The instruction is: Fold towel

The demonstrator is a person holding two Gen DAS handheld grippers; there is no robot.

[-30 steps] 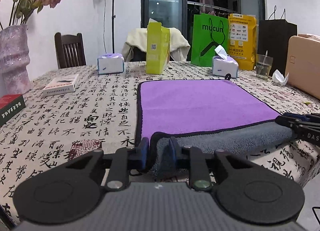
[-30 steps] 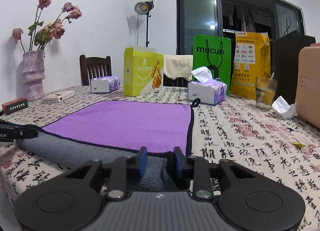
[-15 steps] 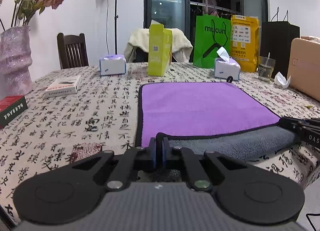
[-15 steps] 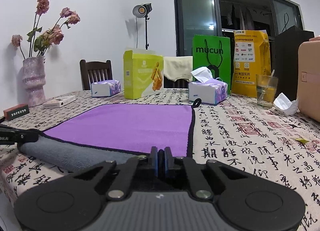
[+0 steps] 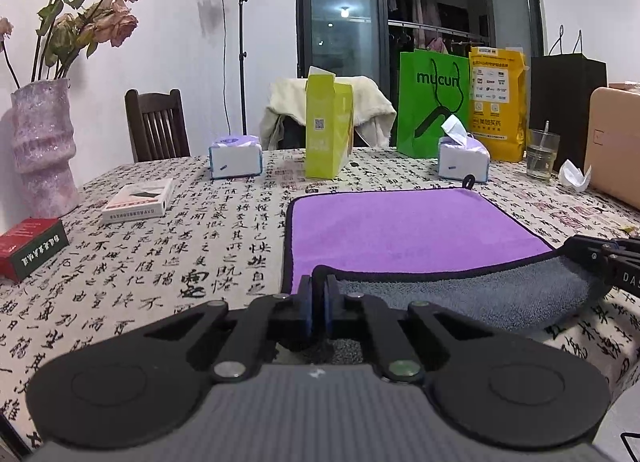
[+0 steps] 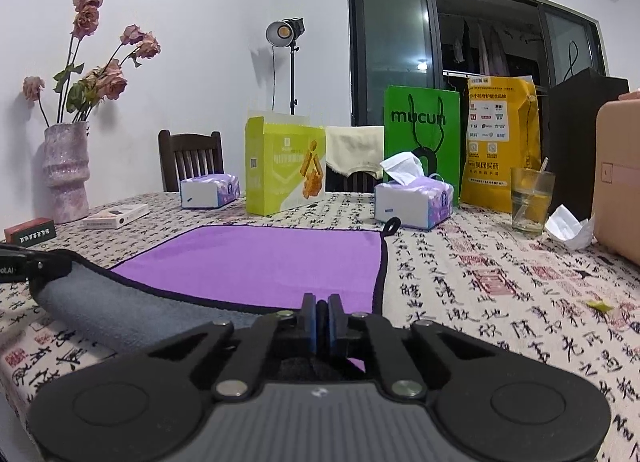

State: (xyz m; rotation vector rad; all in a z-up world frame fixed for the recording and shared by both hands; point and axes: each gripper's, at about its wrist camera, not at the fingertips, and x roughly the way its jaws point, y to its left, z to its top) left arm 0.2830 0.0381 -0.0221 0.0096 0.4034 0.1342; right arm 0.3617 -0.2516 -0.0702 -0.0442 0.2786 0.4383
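Observation:
A purple towel (image 5: 404,230) with a grey underside and black trim lies flat on the printed tablecloth; it also shows in the right wrist view (image 6: 264,262). Its near edge is lifted and curled, showing the grey side (image 5: 464,294). My left gripper (image 5: 318,282) is shut on the towel's near left corner. My right gripper (image 6: 321,306) is shut on the near right corner. Each gripper shows at the edge of the other's view: the right one (image 5: 608,262) and the left one (image 6: 28,266).
Behind the towel stand two tissue boxes (image 5: 235,156) (image 5: 462,160), a yellow-green carton (image 5: 328,126), green (image 5: 434,102) and yellow bags, a glass (image 5: 542,154) and a tan case (image 5: 616,142). At left are a vase (image 5: 42,146), a white box (image 5: 138,200) and a red box (image 5: 30,248).
Both grippers closed on the towel's near corners and have lifted them slightly. The grey underside now curls up along the near edge.

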